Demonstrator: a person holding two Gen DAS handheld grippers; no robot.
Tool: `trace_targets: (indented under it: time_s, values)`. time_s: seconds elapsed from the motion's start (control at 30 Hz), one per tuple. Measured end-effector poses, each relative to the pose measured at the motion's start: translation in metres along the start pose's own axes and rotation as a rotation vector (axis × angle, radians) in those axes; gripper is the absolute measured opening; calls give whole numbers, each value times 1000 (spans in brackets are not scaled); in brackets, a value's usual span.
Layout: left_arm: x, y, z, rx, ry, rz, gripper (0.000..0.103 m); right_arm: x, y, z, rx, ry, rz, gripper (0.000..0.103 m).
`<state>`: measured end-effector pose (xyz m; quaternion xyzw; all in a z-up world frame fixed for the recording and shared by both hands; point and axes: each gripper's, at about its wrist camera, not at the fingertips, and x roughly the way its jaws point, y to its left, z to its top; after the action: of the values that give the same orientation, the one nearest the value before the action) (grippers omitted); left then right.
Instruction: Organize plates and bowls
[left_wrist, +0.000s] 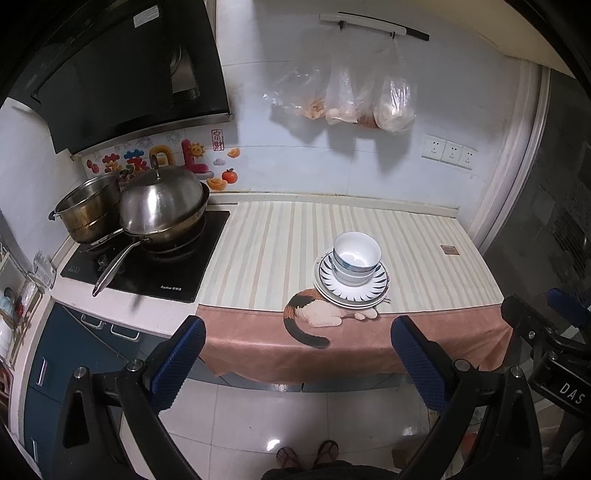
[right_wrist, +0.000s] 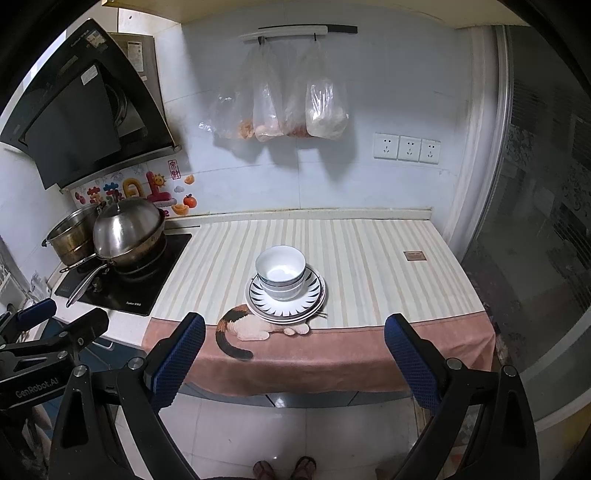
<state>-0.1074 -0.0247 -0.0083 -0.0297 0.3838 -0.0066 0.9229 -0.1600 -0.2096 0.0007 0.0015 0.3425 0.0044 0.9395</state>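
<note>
White bowls (left_wrist: 356, 260) (right_wrist: 281, 273) sit nested one in another on a stack of plates (left_wrist: 351, 291) (right_wrist: 286, 301) with a black ray pattern. The stack stands on the striped cloth, just behind its printed cat. My left gripper (left_wrist: 297, 332) hangs open in front of the counter edge, well short of the stack, nothing between its blue pads (left_wrist: 181, 363). My right gripper (right_wrist: 293, 330) is likewise open and held back from the counter, with the stack straight ahead. Each gripper shows at the edge of the other's view.
A lidded wok (left_wrist: 164, 206) (right_wrist: 127, 230) and a steel pot (left_wrist: 90, 210) stand on the black hob (left_wrist: 147, 269) to the left. Plastic bags (left_wrist: 369, 96) hang from a wall rail. A glass door (right_wrist: 535, 240) is at the right. A person's sandalled feet (right_wrist: 284, 467) stand below.
</note>
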Motion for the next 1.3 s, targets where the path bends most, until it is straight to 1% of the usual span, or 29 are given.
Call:
trace_targets:
  time_s: [0.3, 0.67, 1.0, 1.3]
  values:
    - [-1, 7, -3, -15, 3, 5, 103, 3, 4, -2, -10, 15, 2, 100]
    - [-1, 7, -3, -15, 4, 7, 103, 4, 5, -2, -14, 13, -4, 100]
    - [0, 6, -3, -14, 7, 6, 103, 7, -3, -2, -14, 5, -8, 100]
    - [0, 2, 0, -6, -7, 5, 103, 4, -7, 1, -11, -3, -8, 100]
